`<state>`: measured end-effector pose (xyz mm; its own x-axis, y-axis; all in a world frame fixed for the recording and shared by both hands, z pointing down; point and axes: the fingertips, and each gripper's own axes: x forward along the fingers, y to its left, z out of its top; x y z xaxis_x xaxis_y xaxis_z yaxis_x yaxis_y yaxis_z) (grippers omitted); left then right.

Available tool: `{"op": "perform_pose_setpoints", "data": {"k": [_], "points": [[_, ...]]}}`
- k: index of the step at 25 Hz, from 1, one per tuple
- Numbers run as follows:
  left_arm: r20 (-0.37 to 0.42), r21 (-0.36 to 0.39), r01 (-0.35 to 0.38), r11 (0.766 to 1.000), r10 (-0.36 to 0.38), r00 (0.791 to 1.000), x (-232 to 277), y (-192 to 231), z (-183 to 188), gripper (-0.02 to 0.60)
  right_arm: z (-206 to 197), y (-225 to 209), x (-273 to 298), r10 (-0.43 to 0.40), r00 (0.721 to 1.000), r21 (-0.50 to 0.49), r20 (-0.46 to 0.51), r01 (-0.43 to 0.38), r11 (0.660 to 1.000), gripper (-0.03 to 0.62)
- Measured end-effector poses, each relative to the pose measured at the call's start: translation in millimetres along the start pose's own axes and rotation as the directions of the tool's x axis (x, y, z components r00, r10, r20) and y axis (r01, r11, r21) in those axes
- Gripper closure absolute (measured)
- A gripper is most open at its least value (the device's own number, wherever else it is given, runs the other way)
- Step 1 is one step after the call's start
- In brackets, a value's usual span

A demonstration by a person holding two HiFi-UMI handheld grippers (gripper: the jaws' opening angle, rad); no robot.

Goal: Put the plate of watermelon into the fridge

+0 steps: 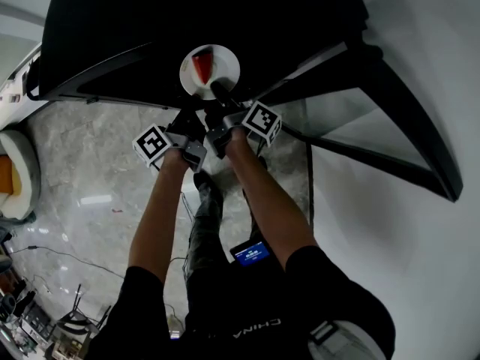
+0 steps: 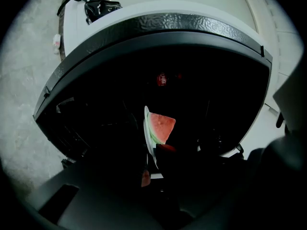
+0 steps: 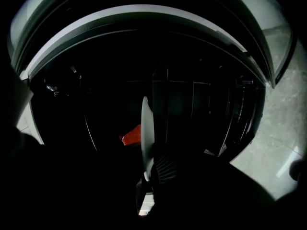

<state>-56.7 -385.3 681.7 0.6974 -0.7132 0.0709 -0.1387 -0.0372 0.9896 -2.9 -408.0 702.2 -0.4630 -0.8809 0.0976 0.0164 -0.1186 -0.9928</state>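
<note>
A white plate carrying a red watermelon wedge hangs at the mouth of the dark fridge. My right gripper is shut on the plate's near rim. In the right gripper view the plate stands edge-on between the jaws, a ribbed pad presses its right face, and the watermelon shows at its left. My left gripper sits just below and left of the plate; its jaws are lost in shadow. In the left gripper view, plate and watermelon show ahead.
The fridge's white door stands open at the right with a black seal. A small red object sits deep inside the fridge. Grey marble floor lies below, with cables at the lower left.
</note>
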Motion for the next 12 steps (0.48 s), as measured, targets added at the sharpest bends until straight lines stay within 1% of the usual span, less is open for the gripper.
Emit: {"op": "perform_pose_setpoints", "data": {"k": [6,12], "points": [[-0.041,0.012,-0.003,1.000,0.004,0.999,12.8,14.5,-3.8,0.537,7.6,-14.2,14.7,-0.008,1.000,0.000,0.007,0.008,1.000,0.565],[-0.063,0.005,0.013,1.000,-0.013,0.998,22.2,20.4,-4.6,0.537,11.5,-19.5,22.7,-0.005,1.000,0.004,0.002,0.005,1.000,0.565]]}}
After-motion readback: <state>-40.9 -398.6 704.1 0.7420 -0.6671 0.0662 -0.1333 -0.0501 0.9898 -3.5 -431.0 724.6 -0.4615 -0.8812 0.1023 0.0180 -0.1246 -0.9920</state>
